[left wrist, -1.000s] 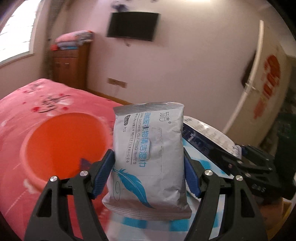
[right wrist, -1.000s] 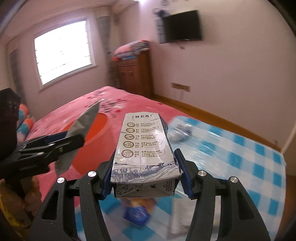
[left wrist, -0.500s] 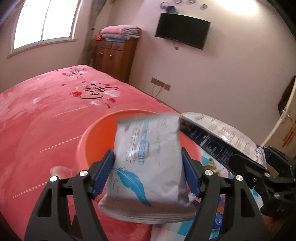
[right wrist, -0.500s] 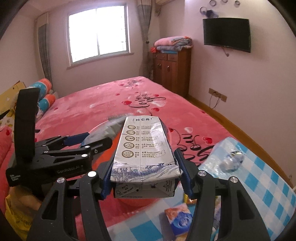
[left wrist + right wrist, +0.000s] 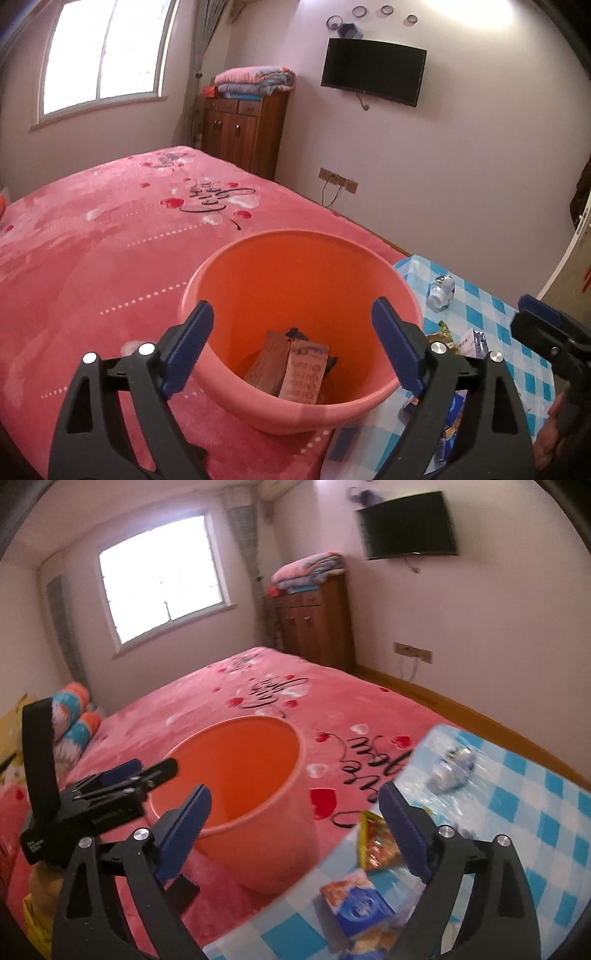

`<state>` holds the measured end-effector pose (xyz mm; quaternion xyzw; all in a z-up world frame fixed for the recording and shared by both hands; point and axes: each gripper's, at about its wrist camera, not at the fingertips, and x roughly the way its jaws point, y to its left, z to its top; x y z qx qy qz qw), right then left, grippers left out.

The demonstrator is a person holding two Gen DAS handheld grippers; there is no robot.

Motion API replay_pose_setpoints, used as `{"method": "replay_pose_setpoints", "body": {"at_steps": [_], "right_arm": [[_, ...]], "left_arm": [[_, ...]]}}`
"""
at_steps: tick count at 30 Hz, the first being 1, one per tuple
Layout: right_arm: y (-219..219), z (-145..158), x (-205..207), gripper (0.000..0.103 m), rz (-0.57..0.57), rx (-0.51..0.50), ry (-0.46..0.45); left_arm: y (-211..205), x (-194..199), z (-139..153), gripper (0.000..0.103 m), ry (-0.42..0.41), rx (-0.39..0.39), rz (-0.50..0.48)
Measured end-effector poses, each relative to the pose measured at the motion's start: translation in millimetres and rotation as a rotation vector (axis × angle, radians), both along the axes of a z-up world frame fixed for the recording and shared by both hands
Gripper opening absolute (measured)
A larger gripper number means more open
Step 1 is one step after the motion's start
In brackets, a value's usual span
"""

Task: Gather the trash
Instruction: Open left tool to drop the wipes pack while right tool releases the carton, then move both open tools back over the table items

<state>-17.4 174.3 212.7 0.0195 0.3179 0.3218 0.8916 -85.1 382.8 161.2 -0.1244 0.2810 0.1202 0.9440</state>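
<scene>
An orange bucket [image 5: 295, 288] stands on the pink bed, right below my left gripper [image 5: 295, 343]. That gripper's jaws are opening and nothing is between them. A printed milk carton [image 5: 304, 373] and a brown carton [image 5: 267, 362] lie in the bucket's bottom. The wipes pack is not in view. My right gripper [image 5: 295, 827] hovers by the bucket [image 5: 240, 760], over its right side; its jaws are opening too, with nothing held. The left gripper [image 5: 110, 794] shows at the bucket's left rim. An orange snack packet [image 5: 376, 842], a blue packet [image 5: 358, 901] and a crushed bottle [image 5: 450, 768] lie on the checked cloth.
The blue-and-white checked cloth [image 5: 535, 812] covers the bed's near right part. The pink bedspread [image 5: 110, 240] stretches left and back. A wooden cabinet [image 5: 247, 129] with folded blankets and a wall TV [image 5: 373, 70] stand at the far wall. A hand [image 5: 554, 435] shows at the right edge.
Both grippers have let go: the wipes pack has left the left jaws and the milk carton the right jaws. Both jaws now stand wide, and the carton lies in the bucket.
</scene>
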Motion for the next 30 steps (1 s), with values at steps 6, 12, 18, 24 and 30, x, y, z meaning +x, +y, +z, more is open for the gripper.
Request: {"method": "replay_pose_setpoints", "body": {"at_steps": [6, 12, 18, 24, 30], "right_arm": [[-44, -12, -15, 0.091, -0.097, 0.023, 0.003], [-82, -26, -30, 0.091, -0.175, 0.048, 0.018], [-111, -42, -44, 0.094, -0.230, 0.059, 0.013], [-132, -52, -58, 0.098, -0.274, 0.051, -0.038], [-151, -63, -62, 0.098, -0.330, 0.041, -0.036]], "left_arm": [[-25, -10, 8, 0.088, -0.035, 0.053, -0.037], [-53, -16, 11, 0.088, -0.068, 0.080, -0.127], [-78, -15, 6, 0.088, -0.049, 0.089, -0.187], [-105, -17, 1, 0.088, -0.030, 0.126, -0.226], [-129, -15, -6, 0.088, -0.001, 0.138, -0.303]]}}
